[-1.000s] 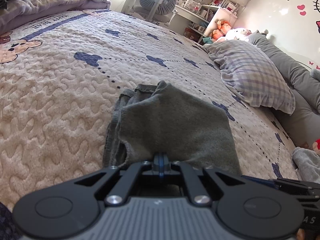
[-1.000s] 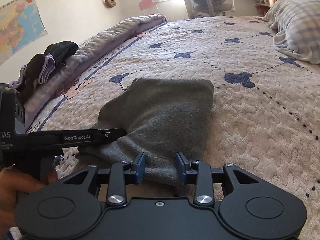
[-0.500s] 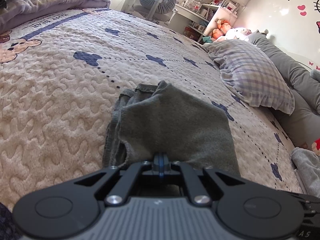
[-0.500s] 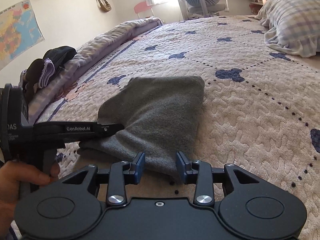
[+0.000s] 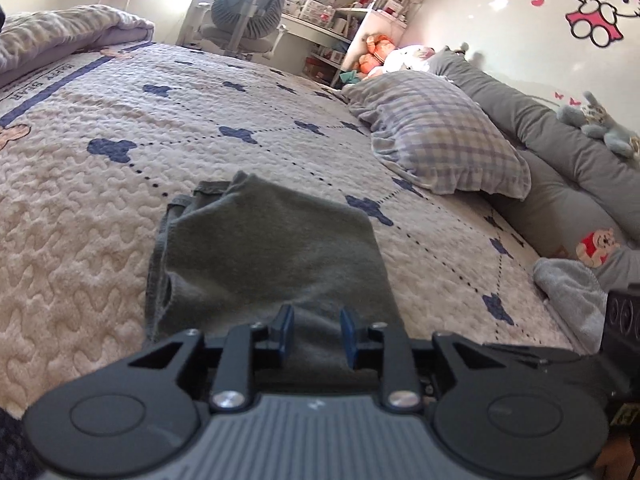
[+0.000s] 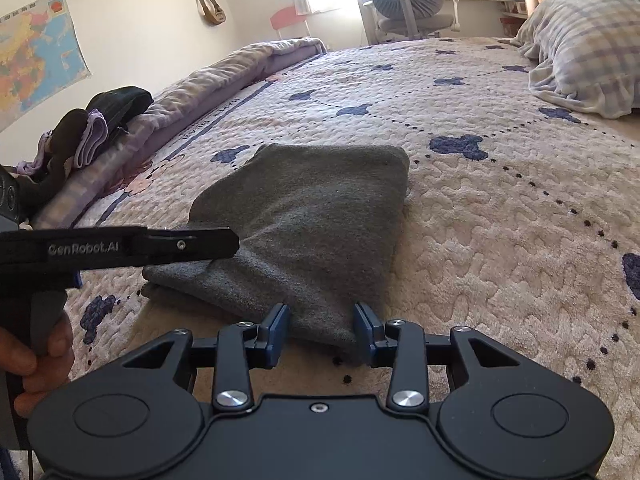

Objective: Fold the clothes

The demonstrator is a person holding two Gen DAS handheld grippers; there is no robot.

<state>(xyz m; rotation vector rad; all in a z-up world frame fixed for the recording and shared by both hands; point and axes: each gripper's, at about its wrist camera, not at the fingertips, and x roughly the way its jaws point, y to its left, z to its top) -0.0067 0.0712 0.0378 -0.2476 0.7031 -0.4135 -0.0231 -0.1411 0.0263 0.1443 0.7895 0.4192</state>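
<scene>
A folded grey garment (image 5: pixel 264 256) lies flat on the quilted bedspread (image 5: pixel 80 208); it also shows in the right wrist view (image 6: pixel 312 224). My left gripper (image 5: pixel 316 336) is open, its blue pads straddling the garment's near edge. It appears from the side in the right wrist view (image 6: pixel 192 244), at the garment's left edge. My right gripper (image 6: pixel 322 332) is open, its pads either side of the garment's near corner.
A plaid pillow (image 5: pixel 444 140) and grey bolster (image 5: pixel 560 148) lie to the right. A light grey cloth (image 5: pixel 568 284) sits at the bed's right edge. A rolled blanket (image 6: pixel 224 80) with dark clothes (image 6: pixel 100 120) runs along the left side.
My left gripper has opened and let go of the garment's edge, which now lies on the bed. My right gripper stayed open and drew back slightly.
</scene>
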